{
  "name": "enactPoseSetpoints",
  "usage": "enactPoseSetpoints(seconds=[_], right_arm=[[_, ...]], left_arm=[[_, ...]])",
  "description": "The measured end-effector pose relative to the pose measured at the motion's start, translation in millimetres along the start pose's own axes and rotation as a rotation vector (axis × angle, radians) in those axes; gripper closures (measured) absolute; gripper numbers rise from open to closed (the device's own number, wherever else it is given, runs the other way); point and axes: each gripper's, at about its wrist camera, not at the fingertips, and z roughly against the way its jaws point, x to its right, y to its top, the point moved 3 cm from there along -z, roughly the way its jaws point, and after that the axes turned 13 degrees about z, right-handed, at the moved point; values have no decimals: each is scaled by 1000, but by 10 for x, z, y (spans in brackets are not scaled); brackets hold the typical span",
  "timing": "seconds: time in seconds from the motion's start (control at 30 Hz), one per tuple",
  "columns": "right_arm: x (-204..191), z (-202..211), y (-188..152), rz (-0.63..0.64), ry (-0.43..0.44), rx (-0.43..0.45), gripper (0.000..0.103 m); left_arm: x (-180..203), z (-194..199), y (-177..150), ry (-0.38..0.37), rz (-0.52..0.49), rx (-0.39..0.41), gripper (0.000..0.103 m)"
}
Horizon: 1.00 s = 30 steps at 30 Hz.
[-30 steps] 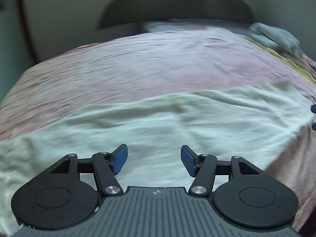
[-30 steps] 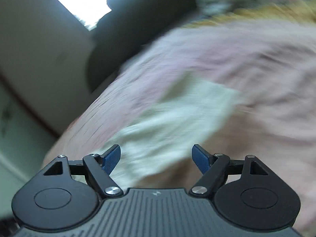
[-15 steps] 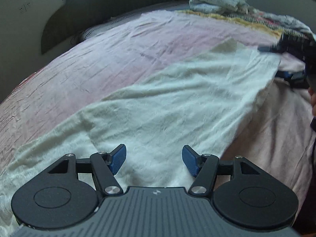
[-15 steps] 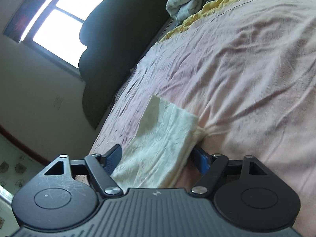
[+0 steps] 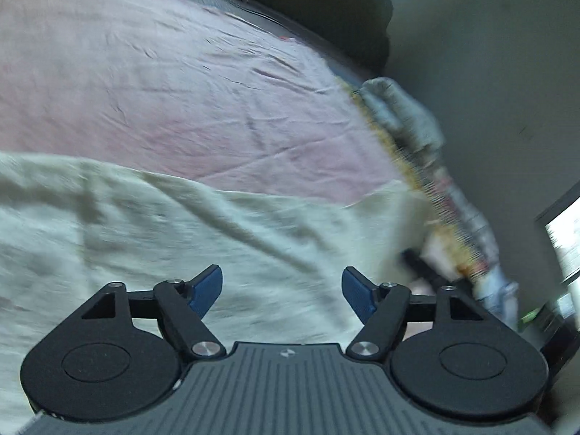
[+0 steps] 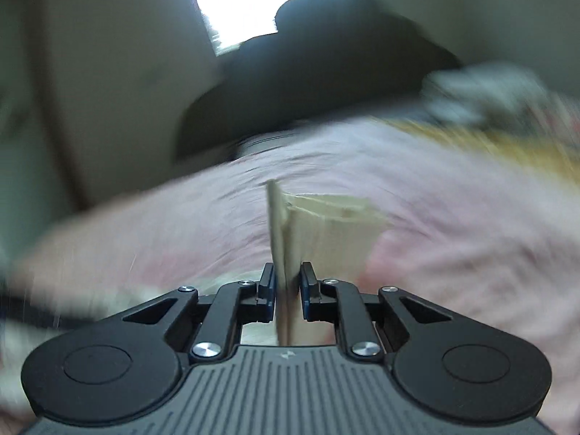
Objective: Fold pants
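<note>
Right claw [image 6: 288,286] has just been closing and is now clamped on a corner of the cream pants [image 6: 326,232], the cloth standing up between its 2 pads. Left claw [image 5: 282,291] has just been opening; its pads stand apart above the pants [image 5: 163,239], gripping nothing. Those pants lie spread across the pink bedsheet [image 5: 163,83]. A dark headboard [image 6: 319,61] and crumpled bedding [image 5: 402,116] border the bed's far edge.

Motion blur smears both views. The cream fabric pants [image 5: 152,239] run off the left wrist picture's left edge beyond the left tool [image 5: 282,291]. Right of it, the heaped patterned cloths [image 5: 427,166] stay unreadable. The pants' lower part is hidden behind the right tool [image 6: 288,282].
</note>
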Motion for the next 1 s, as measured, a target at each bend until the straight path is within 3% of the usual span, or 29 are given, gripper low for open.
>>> enactPoseSetpoints(seconds=[0.1, 0.17, 0.3, 0.37, 0.4, 0.43, 0.47, 0.5, 0.53, 0.63, 0.73, 0.83, 0.9, 1.0], right_arm=[[-536, -25, 22, 278, 27, -11, 90], [-764, -45, -36, 379, 70, -13, 90], [-988, -12, -131, 418, 157, -10, 90], [-1017, -14, -157, 419, 169, -16, 90], [-1032, 5, -172, 422, 175, -19, 90], [-1029, -9, -177, 422, 184, -23, 90], [-1033, 5, -181, 427, 191, -27, 90], [-1043, -7, -182, 438, 198, -33, 90], [-1059, -21, -172, 449, 210, -36, 90], [-1160, -48, -150, 476, 255, -38, 90], [-1394, -22, -126, 516, 329, -19, 89], [-1687, -75, -73, 555, 423, 13, 89], [-1891, -129, -56, 586, 483, 33, 89], [-2144, -223, -87, 617, 560, 42, 89]], left_arm=[[-35, -96, 70, -145, 141, -33, 14], [-60, -205, 112, -190, 217, -52, 12], [-166, -474, 185, -155, 305, -92, 12], [-242, -561, 210, -138, 356, -91, 22], [-278, -586, 228, -128, 369, -89, 36], [-301, -598, 236, -116, 369, -90, 56], [-320, -602, 245, -96, 363, -93, 67], [-341, -597, 257, -77, 348, -90, 87], [-350, -567, 257, -51, 321, -76, 95], [-273, -325, 267, 38, 179, 15, 96], [-172, 80, 265, 148, 4, 132, 96], [-208, 494, 238, 260, -110, 241, 96], [-301, 696, 209, 367, -136, 298, 96], [-552, 921, 159, 465, -124, 344, 96]])
